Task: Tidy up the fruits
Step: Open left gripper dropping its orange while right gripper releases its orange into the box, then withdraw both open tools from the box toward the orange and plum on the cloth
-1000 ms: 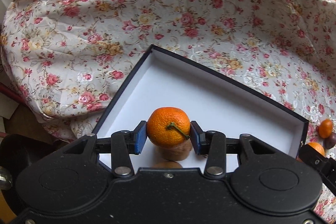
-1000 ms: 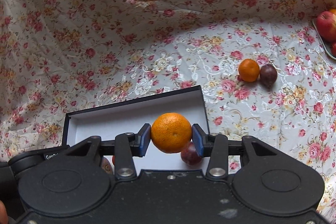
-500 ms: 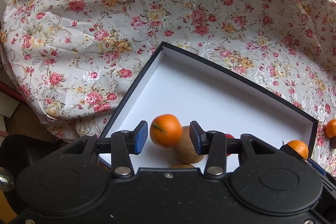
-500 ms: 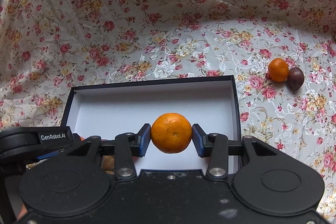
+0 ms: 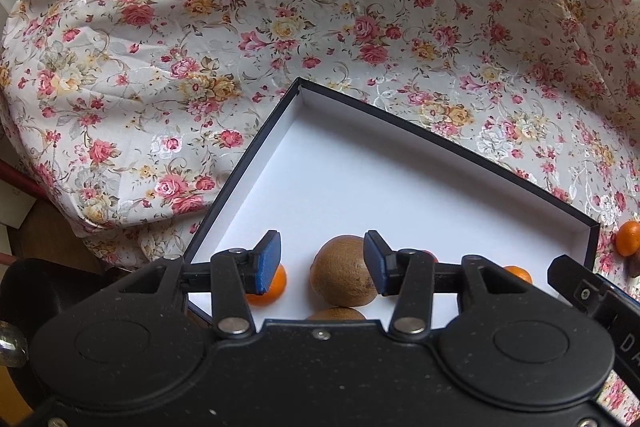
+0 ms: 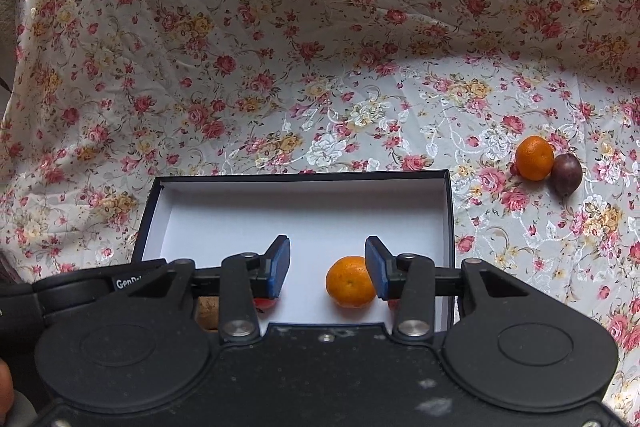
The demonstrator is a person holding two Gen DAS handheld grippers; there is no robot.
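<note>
A shallow black box with a white inside point(image 5: 400, 187) point(image 6: 304, 211) lies on the floral cloth. In the left wrist view my left gripper point(image 5: 322, 263) hangs open over the box's near end, above a brown kiwi point(image 5: 344, 277); a second kiwi point(image 5: 336, 313) peeks out below it. A mandarin point(image 5: 270, 289) rests on the box floor behind the left fingertip. In the right wrist view my right gripper point(image 6: 327, 269) is open too, and a mandarin point(image 6: 350, 281) lies in the box beside its right finger. Small red fruit shows behind both fingers.
On the cloth to the right of the box lie a loose mandarin point(image 6: 534, 158) and a dark purple fruit point(image 6: 566, 174), touching each other. The cloth rises in folds behind the box. The other gripper's black body point(image 5: 600, 303) sits at the right edge of the left wrist view.
Both grippers have opened and let go of their mandarins. The left one rolled to the left inside the box; the right one dropped onto the box floor.
</note>
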